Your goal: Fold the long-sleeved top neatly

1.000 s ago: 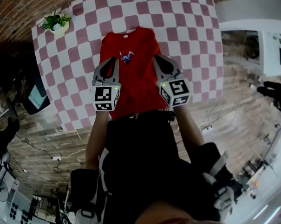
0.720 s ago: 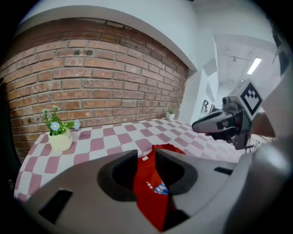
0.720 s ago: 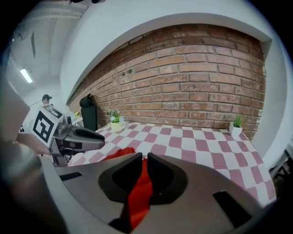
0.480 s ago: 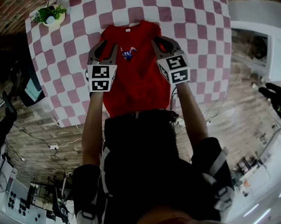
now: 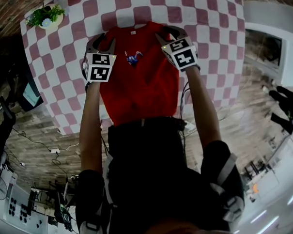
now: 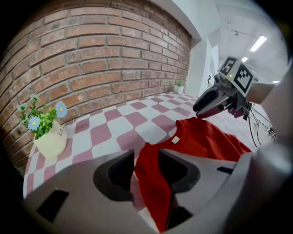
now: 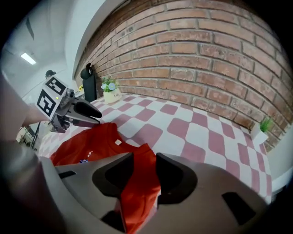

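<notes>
**Both claws apart at the shoulders of the top**

Your left claw [image 5: 102, 43] and right claw [image 5: 167, 34] now sit higher in the frame than a second ago, at the shoulders instead of mid-garment. Both claws' jaws have just been opening and stand apart, with red fabric lying loose between them. The long-sleeved top [image 5: 139, 80] lies flat at centre on the checked table [image 5: 211, 48]. At upper left, the pot [image 5: 52, 25] holds flowers [image 5: 44, 14].

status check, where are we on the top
Left claw, right claw: jaws just opened, a shoulder of the red top between each. Top flat on the checked cloth. Nothing in the way.
</notes>
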{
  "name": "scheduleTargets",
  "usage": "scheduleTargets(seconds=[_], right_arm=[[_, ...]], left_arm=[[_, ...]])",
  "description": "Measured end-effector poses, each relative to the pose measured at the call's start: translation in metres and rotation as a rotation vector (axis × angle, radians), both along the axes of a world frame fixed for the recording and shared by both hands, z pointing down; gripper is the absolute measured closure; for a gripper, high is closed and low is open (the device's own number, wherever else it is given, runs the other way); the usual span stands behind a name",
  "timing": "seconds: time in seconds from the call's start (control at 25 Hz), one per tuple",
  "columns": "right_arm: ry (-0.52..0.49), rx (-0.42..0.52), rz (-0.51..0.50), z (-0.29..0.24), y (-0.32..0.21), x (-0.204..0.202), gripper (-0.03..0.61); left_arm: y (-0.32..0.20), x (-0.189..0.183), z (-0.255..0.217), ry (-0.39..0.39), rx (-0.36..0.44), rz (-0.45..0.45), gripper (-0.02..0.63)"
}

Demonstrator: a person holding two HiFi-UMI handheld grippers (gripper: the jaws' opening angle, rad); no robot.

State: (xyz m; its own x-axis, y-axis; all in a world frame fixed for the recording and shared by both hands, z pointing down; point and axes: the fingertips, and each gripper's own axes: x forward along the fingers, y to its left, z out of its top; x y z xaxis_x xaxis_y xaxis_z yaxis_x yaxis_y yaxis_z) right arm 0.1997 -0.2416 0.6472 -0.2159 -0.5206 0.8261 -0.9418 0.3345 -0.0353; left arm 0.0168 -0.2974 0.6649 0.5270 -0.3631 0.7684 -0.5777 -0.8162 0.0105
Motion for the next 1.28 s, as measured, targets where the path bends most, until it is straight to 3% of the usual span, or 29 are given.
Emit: scheduleTargets(seconds=[0.48, 0.76, 0.96, 1.28], right_arm=[[0.058, -0.166, -0.154, 0.043, -0.015, 0.007, 0.433], [0.057, -0.205, -0.16, 0.055, -0.011, 0.006, 0.434], [0.061, -0.202, -0.155, 0.051, -0.008, 0.01, 0.519], [0.068, -0.161, -0.143, 0.045, -0.01, 0.013, 0.541]], left_arm=[[-0.005, -0.008, 0.048, -0.077, -0.159, 0.054, 0.465], [-0.002, -0.008, 0.048, -0.095, -0.158, 0.092, 0.494], [-0.001, -0.014, 0.047, -0.096, -0.159, 0.104, 0.562], [-0.006, -0.016, 0.037, -0.073, -0.121, 0.115, 0.584]])
